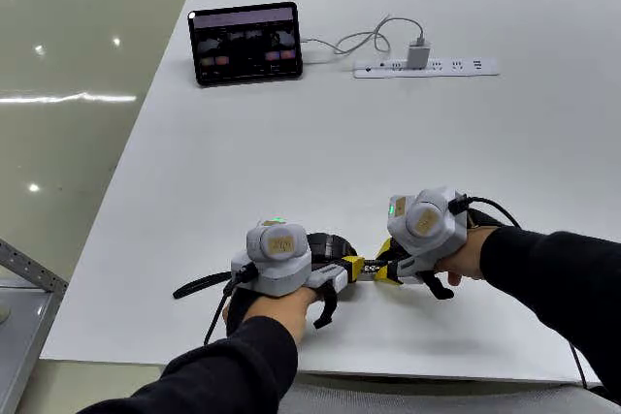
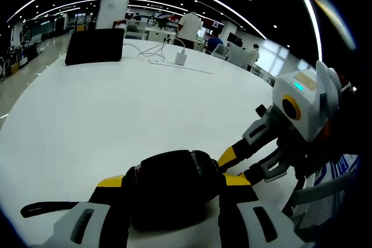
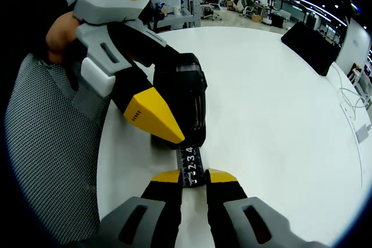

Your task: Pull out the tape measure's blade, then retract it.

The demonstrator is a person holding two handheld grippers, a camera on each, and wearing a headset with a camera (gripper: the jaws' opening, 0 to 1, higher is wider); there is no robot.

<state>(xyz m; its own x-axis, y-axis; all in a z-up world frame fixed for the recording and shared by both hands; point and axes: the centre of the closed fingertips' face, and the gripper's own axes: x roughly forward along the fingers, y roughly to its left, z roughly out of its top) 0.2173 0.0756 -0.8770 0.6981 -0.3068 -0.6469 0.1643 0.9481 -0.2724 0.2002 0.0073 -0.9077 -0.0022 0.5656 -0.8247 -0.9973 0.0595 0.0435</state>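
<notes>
Left gripper [image 2: 173,181]: jaws clamp tape measure case [image 2: 174,198].
Right gripper [image 3: 192,177]: jaws pinch blade [image 3: 189,160] tip.
Pull: straight, level, case held steady.

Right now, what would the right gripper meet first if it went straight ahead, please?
Probably the tape measure's black case, just past the short blade that the right gripper pinches. A yellow fingertip of the left gripper sits close beside that line, so it might touch first.
</notes>
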